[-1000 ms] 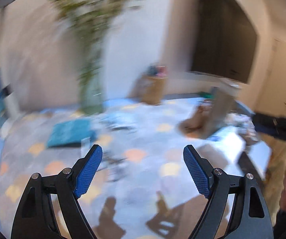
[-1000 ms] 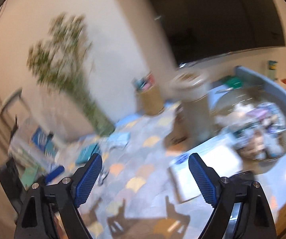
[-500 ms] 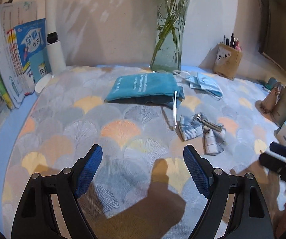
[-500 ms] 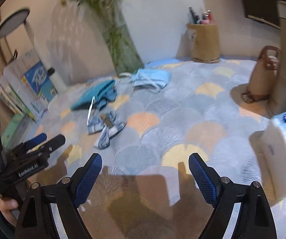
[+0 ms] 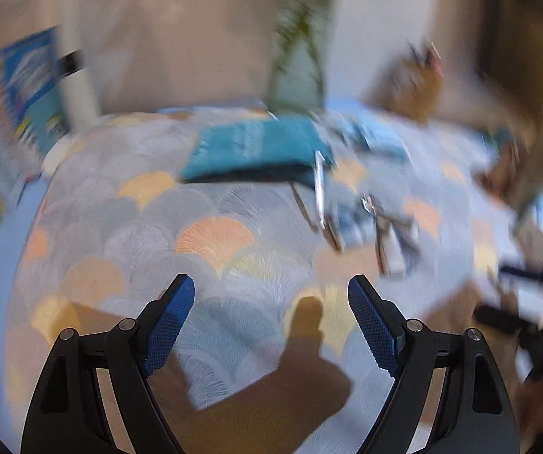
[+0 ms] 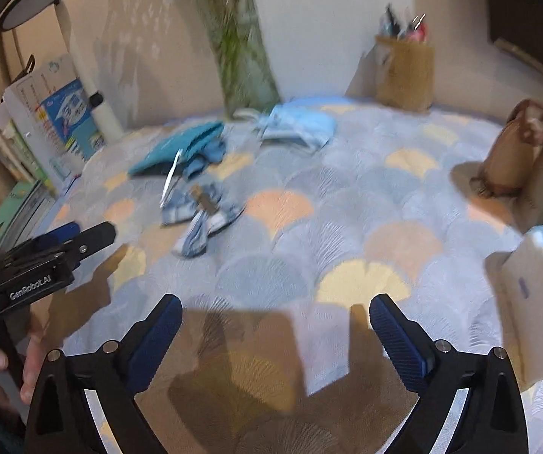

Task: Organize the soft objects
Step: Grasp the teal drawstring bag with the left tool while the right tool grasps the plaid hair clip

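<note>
**Both tools poised over the desk, nothing held**

The left tool [image 5: 271, 321] gapes wide and empty. The right tool [image 6: 273, 340] is spreading its jaws, nothing between them. On the desk [image 6: 347, 227], the teal pouch [image 6: 175, 147] lies at eleven o'clock of the right tool, the checked cloth [image 6: 203, 219] nearer, the pale blue cloth [image 6: 298, 126] at twelve.

Ahead of right gripper [image 6: 271, 336]: bare patterned tablecloth [image 6: 347, 204], open run.
Ahead-left of its jaws: checked cloth [image 6: 203, 219], teal pouch [image 6: 180, 147] beyond.
Left of its jaws: left gripper [image 6: 67, 242] crowds the lane.
Right of its jaws: tissue pack [image 6: 536, 287], brown figurine [image 6: 514, 151].
Far ahead: vase [image 6: 241, 56], pen holder [image 6: 404, 72].
</note>
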